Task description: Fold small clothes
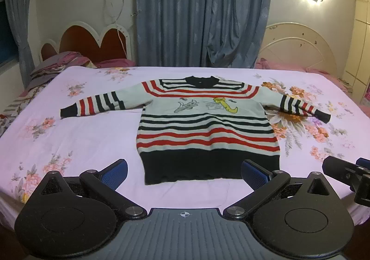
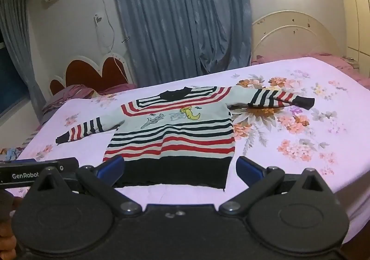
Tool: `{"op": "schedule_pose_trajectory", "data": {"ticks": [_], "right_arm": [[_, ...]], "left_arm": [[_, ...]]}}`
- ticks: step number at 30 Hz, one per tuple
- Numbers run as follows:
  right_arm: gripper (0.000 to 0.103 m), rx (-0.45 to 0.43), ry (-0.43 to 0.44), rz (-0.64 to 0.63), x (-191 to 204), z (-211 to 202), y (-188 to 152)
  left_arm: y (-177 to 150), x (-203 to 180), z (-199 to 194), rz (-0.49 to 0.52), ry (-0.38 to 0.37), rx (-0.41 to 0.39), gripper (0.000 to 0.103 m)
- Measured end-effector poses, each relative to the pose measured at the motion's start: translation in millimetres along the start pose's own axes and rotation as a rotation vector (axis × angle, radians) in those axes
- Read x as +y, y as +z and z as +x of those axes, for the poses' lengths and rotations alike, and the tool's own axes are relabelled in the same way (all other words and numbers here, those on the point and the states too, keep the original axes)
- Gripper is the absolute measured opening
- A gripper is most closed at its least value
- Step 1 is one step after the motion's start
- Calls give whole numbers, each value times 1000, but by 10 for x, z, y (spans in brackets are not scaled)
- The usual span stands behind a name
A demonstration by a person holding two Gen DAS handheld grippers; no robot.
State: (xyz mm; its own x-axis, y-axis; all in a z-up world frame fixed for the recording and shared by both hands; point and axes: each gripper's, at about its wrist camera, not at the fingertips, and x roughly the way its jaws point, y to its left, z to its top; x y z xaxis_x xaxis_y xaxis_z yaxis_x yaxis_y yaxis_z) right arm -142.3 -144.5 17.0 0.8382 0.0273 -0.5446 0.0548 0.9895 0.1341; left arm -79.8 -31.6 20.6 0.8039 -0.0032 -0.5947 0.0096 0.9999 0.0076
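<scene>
A bed (image 1: 76,144) under a lilac sheet printed with flowers fills both views, and everything here is placed against it. Behind its far edge hang blue curtains (image 1: 201,12), with a red heart-shaped headboard (image 1: 92,40) at the far left corner and a cream arched headboard (image 1: 298,47) at the far right. Spread flat on the middle of the bed lies a small striped sweater (image 1: 205,125), front up, collar toward the curtains, its wide dark hem toward the near edge, and both sleeves stretched out sideways. A cartoon print sits on its chest. The left gripper (image 1: 184,170) hovers over the near edge of the bed, jaws spread fully wide and holding nothing; in its own view the dark hem shows in the gap between the blue pads without either pad touching the knit. The right gripper (image 2: 180,168) hangs just beside it, also over the near edge, jaws equally wide and empty, with the hem again framed between the pads and clear of both.
</scene>
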Motion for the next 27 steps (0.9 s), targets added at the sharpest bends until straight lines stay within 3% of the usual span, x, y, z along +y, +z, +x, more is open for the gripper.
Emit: {"op": "schedule_pose_trajectory", "data": {"ticks": [27], "right_arm": [[102, 15, 6, 14, -107, 33, 0]], "left_arm": [[-14, -97, 37, -7, 17, 15, 103]]}}
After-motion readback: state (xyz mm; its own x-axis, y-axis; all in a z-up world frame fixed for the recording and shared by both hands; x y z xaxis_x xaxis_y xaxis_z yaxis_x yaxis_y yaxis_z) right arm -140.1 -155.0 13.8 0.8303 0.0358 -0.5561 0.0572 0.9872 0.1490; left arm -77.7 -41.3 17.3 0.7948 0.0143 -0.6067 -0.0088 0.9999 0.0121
